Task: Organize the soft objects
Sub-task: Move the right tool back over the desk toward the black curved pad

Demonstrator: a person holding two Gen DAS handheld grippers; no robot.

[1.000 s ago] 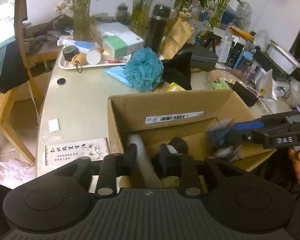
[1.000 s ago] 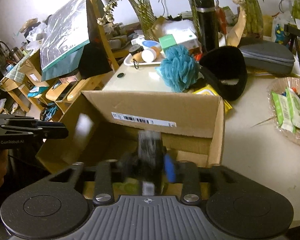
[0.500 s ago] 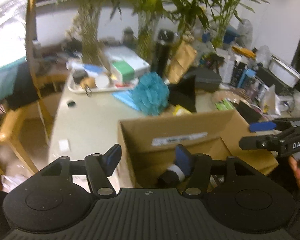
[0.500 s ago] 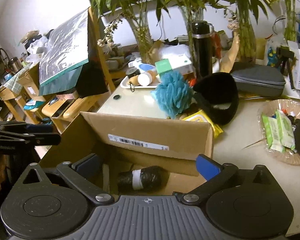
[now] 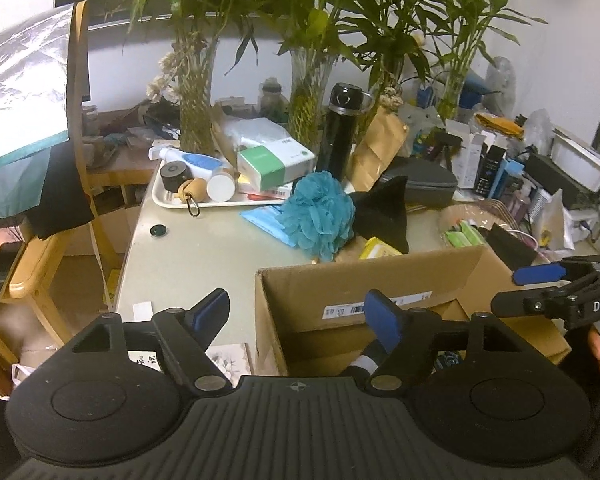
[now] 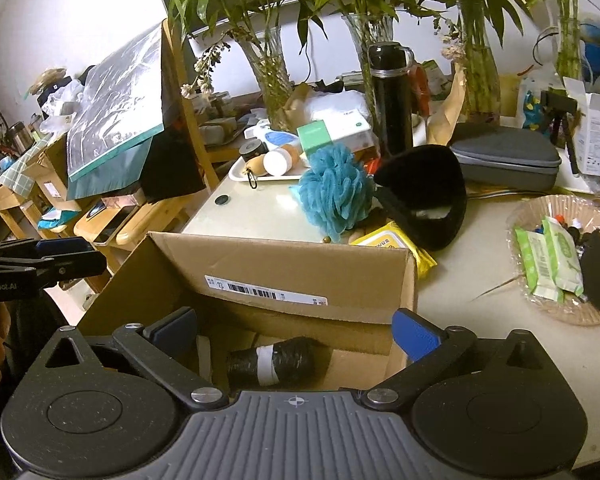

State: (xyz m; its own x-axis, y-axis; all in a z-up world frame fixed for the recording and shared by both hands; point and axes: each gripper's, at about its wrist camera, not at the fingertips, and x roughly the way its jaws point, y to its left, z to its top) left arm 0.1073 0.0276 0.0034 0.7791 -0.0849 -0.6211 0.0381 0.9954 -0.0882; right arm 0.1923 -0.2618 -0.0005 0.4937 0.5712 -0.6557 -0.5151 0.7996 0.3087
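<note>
Inside the cardboard box [image 6: 300,276] a dark banded roll [image 6: 276,360] lay; both tools, left tool [image 5: 296,314] and right tool [image 6: 296,330], hung wide open and empty. Next, likely the teal bath pouf [image 6: 334,190], on the table [image 6: 256,210] behind.

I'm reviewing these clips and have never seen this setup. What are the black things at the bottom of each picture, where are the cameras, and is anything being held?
No robot here: a person holds a two-finger gripper in each hand, and each gripper carries a fisheye camera looking along its fingers. One picture is from the left gripper, the other from the right gripper; the black shapes at the bottom are the grippers themselves. Both stand open and hold nothing. Below them is an open cardboard box with a black roll with a white band lying inside. Behind the box on the table sit a teal bath pouf and a black fuzzy item, among much clutter.
</note>
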